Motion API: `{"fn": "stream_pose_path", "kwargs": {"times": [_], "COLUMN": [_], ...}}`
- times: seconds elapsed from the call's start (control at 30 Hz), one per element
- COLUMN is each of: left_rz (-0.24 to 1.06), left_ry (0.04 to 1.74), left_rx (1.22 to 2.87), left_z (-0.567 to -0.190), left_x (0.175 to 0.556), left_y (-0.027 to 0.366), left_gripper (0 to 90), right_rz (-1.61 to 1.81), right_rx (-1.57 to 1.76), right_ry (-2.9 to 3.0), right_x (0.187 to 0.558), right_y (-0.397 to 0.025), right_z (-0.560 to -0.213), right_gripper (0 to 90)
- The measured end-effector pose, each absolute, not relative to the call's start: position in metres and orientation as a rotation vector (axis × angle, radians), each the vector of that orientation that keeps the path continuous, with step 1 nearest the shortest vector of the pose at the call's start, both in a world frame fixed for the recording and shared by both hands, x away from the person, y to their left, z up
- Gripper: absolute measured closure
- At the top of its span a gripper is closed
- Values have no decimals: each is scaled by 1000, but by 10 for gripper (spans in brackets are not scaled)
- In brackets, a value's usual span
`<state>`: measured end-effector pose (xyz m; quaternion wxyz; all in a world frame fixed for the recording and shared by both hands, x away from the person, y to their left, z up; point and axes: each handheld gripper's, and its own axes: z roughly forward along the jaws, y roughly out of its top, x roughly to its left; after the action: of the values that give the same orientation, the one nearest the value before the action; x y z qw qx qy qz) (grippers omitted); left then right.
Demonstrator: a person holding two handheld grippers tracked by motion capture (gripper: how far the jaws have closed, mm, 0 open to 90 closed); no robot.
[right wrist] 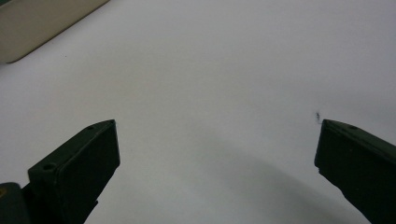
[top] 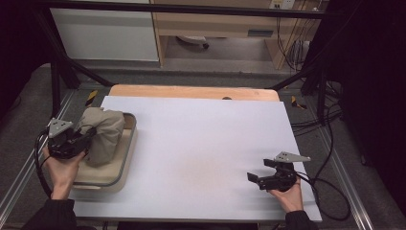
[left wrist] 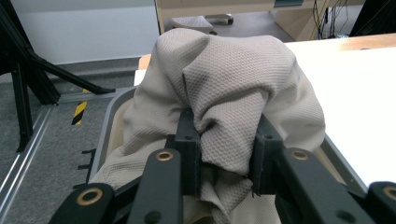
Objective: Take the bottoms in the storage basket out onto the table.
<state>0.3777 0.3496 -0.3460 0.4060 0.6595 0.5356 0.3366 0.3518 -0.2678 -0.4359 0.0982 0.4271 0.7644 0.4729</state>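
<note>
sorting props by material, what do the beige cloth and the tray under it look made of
Cloth: woven fabric, matte beige, with a fine waffle-like texture and soft folds where the left tongs pinch it; possibly cotton, can't tell. Tray: smooth cream body with a grey rim, rounded corners; it looks like moulded plastic or enamelled metal, and the look leaves that open.

Cloth lies in tray at table's left edge.
</note>
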Motion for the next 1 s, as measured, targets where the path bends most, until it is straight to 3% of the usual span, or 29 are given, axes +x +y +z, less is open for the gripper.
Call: {"fn": "stream_pose_path", "kwargs": {"times": [1.0], "left_rz": [854], "left_ry": [1298], "left_rx": [1576], "left_z": [-330], "left_x": [367], "left_y": [348], "left_gripper": [695], "right_rz": [1397], "right_rx": [1262], "right_ry": [2260], "right_x": [352], "right_y": [-268], "right_z": [-436], "right_gripper": [6]}}
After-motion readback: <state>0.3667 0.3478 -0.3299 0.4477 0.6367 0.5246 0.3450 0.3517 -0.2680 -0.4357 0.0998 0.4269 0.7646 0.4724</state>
